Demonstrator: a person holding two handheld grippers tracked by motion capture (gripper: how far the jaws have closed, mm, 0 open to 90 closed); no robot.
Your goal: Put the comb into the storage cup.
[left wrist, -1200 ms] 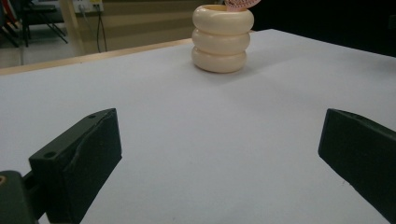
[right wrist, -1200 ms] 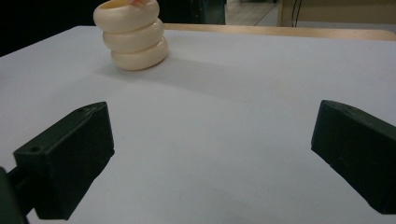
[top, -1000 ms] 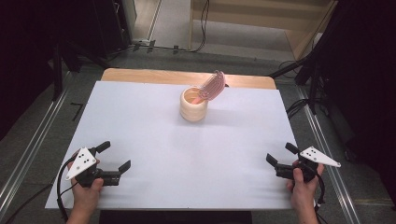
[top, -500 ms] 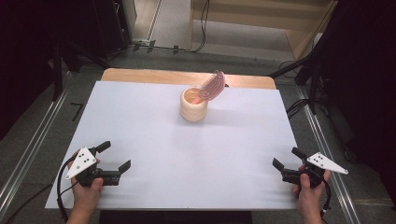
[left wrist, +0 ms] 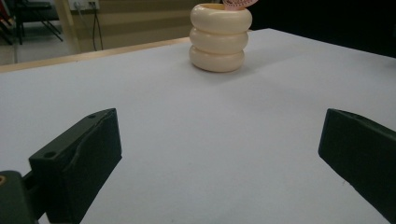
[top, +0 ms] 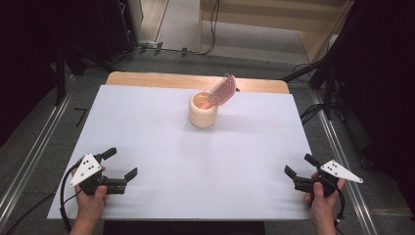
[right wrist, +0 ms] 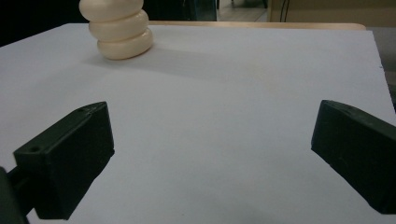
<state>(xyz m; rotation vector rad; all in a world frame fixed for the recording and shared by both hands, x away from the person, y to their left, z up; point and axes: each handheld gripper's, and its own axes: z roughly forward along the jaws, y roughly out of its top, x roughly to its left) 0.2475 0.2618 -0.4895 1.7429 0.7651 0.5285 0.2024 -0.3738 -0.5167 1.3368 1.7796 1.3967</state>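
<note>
While you hold both tools low at the near edge of the table (top: pixel 147 122), the cream ribbed cup (top: pixel 202 110) stands upright toward the far side, roughly midway between them. A pink ridged thing (top: pixel 222 90) sits in the cup, leaning out over its rim away from you and to the right; what it is cannot be told. Your left tool (top: pixel 116 164) is spread wide with nothing between its jaws, well short of the cup. Your right tool (top: pixel 299 168) is likewise spread and empty.
</note>
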